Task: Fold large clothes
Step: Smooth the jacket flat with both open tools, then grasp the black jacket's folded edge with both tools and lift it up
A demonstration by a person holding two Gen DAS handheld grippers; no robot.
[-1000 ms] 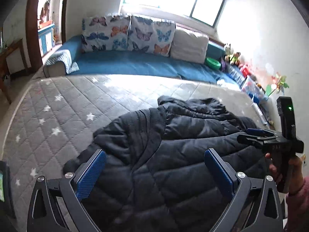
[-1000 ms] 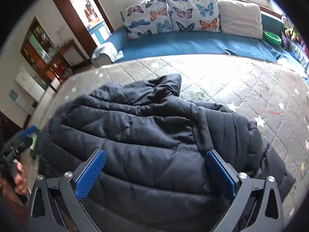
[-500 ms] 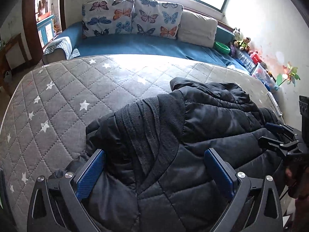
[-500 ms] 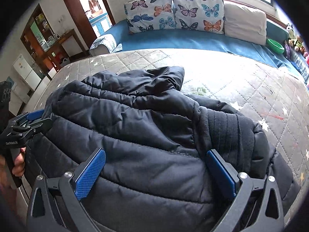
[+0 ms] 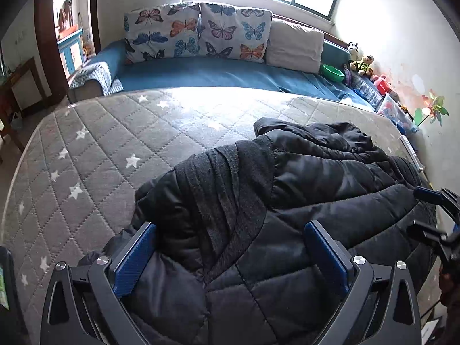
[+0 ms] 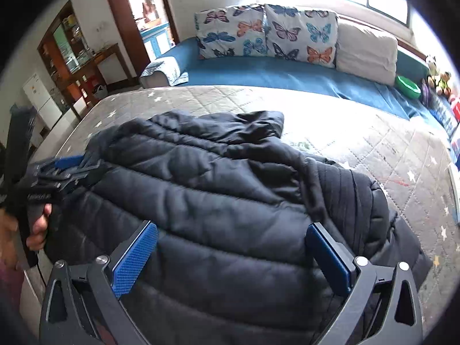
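Observation:
A large black puffer jacket lies crumpled on a grey quilted mattress with white stars. Its ribbed dark collar band runs down the middle of the left wrist view. My left gripper is open, its blue pads spread wide just over the jacket's near edge. My right gripper is also open, low over the jacket. Each gripper shows in the other's view: the right one at the jacket's right edge, the left one at its left edge, held by a hand.
Behind the mattress stands a blue sofa with butterfly cushions, a green bowl and soft toys. A wall closes the right side. A wooden desk and a doorway with a person are at the left.
Both grippers have come down and closer to the jacket, which now fills more of each view. The right gripper has dropped to the jacket's edge. Both stay open.

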